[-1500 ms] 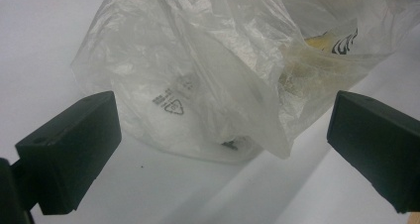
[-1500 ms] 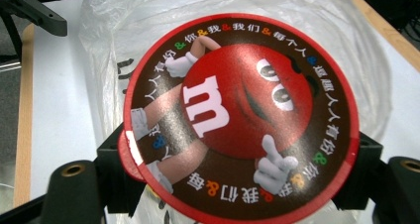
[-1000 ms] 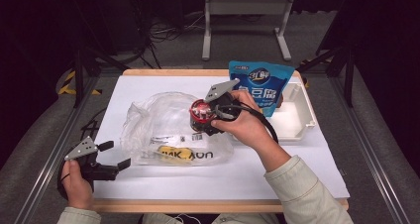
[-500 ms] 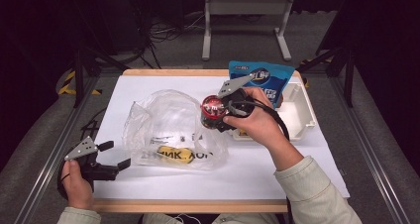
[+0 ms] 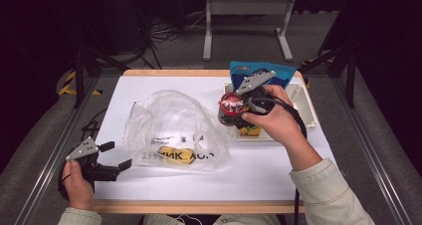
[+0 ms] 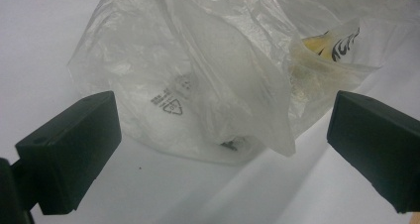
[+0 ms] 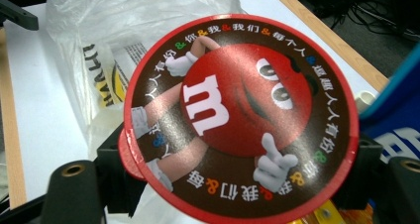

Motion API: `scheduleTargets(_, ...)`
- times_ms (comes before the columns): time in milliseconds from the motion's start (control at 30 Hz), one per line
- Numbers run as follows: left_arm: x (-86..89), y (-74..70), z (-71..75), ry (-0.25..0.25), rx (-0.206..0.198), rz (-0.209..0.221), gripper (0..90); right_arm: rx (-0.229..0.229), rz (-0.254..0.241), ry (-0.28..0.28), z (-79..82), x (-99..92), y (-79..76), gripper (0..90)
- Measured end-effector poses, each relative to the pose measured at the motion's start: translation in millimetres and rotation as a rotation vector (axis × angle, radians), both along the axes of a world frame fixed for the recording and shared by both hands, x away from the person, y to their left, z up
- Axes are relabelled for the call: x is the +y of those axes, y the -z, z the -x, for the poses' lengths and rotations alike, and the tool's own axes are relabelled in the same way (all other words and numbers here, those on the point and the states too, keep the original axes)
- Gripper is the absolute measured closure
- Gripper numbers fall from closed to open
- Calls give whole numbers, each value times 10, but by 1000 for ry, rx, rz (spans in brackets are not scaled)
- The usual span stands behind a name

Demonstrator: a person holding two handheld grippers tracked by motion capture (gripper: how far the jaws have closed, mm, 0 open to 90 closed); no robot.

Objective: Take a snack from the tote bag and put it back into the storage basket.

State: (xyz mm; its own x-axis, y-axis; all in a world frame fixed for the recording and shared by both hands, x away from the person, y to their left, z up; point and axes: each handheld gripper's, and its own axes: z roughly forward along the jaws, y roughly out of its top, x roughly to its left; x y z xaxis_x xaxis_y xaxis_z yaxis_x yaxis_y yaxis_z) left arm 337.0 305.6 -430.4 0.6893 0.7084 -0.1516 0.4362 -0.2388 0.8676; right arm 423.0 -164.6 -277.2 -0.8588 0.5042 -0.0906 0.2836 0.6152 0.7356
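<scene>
Carrying a round brown-and-red M&M's candy tub [image 5: 230, 109], the right gripper [image 5: 238, 111] has its fingers clenched on the tub's sides; in the right gripper view the red-rimmed lid [image 7: 242, 116] faces the camera. Against the earlier pictures, tub and hand have shifted away from the crumpled clear plastic bag [image 5: 174, 130] at the table's middle toward the white rectangular tray [image 5: 308, 108] at the right edge, where a blue snack pouch [image 5: 259, 70] stands. Judgement: the tub is out of the bag and bound for the tray. The left gripper [image 5: 112, 158] rests near the front left corner, fingers released, grasping nothing, facing the bag [image 6: 213, 70].
</scene>
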Motion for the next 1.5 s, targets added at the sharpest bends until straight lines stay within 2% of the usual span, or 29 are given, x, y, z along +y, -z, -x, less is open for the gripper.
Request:
scheduleTargets(900, -7, 3, -1, 0, 4, -2, 9, 7, 40, 101, -65, -600, 60, 253)
scheduleTargets(1500, -8, 6, 2, -1, 6, -2, 9, 2, 20, 155, -110, -994, 57, 253)
